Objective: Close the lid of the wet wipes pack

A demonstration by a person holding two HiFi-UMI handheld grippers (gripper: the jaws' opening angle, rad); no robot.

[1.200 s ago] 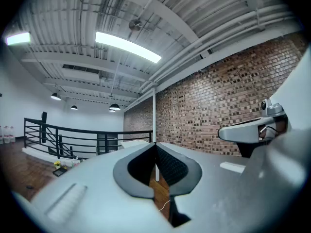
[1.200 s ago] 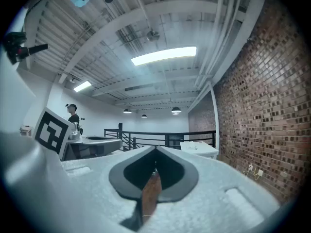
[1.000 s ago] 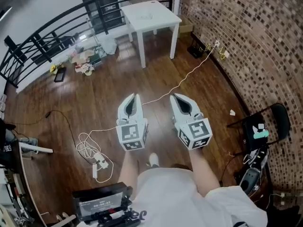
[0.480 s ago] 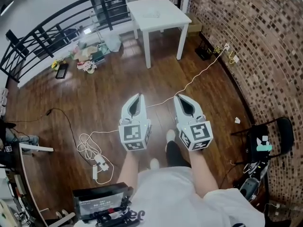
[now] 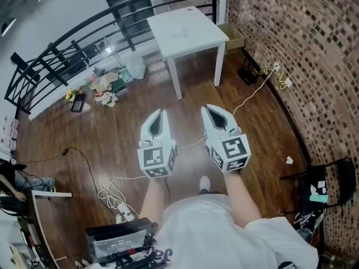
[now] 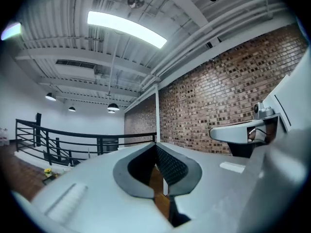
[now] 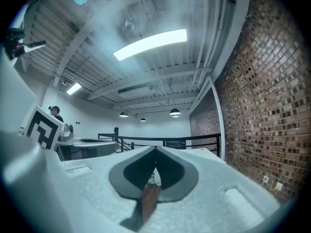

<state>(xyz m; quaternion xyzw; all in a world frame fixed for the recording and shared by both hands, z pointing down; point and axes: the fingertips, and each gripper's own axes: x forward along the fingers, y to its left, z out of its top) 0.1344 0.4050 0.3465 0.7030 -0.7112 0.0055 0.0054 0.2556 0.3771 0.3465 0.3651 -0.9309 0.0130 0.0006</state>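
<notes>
Well short of the white table [image 5: 193,41], the left gripper [image 5: 160,112] was closed tip to tip and held nothing. The right gripper [image 5: 206,109] beside it was closed and empty too. The wet wipes pack could not be made out; it was perhaps on that table. Misjudging the lid's hinge could shove the pack instead of closing it.

This looks like a big loft workroom, not a home. It has a brick wall [image 5: 291,49], a dark wood floor [image 5: 112,130], a black railing [image 5: 56,58] (like on a balcony), one white desk [image 5: 185,27], loose cables [image 5: 104,190] on the floor, and bare pipes [image 6: 233,21] and a long lamp [image 6: 126,29] overhead.
</notes>
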